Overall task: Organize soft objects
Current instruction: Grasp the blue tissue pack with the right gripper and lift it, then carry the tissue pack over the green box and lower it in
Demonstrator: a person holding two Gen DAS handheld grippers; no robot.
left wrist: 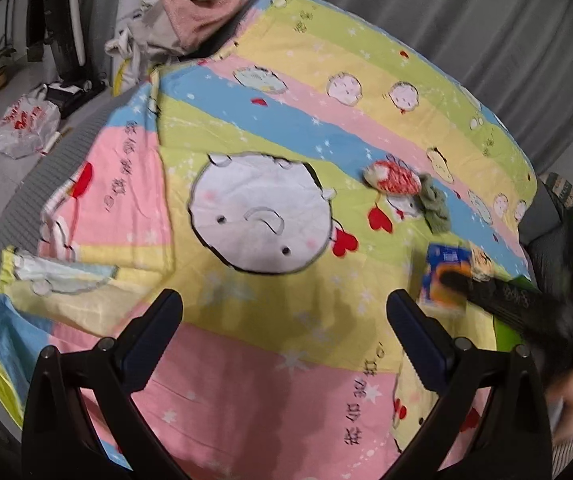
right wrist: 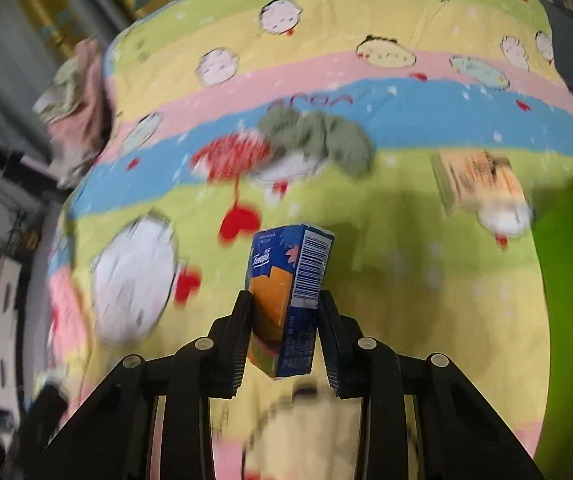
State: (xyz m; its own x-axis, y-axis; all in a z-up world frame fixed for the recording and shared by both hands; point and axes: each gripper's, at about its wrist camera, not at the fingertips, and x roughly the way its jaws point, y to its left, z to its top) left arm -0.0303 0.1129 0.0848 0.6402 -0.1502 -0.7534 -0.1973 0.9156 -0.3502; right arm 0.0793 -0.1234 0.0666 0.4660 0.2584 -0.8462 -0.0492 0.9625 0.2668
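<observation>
So the right gripper [right wrist: 284, 312] has a blue and orange tissue pack [right wrist: 290, 292] pinched between its fingers, held up above the striped cartoon bedsheet [right wrist: 386, 288]. The left gripper [left wrist: 284, 312] just hangs over the sheet with its fingers spread wide and nothing in them. Further back on the blue stripe there's a red patterned cloth [right wrist: 230, 156] touching a crumpled green cloth [right wrist: 322, 136]. Another small pack [right wrist: 482, 184] lies off to the right, near a green container [right wrist: 566, 300]
</observation>
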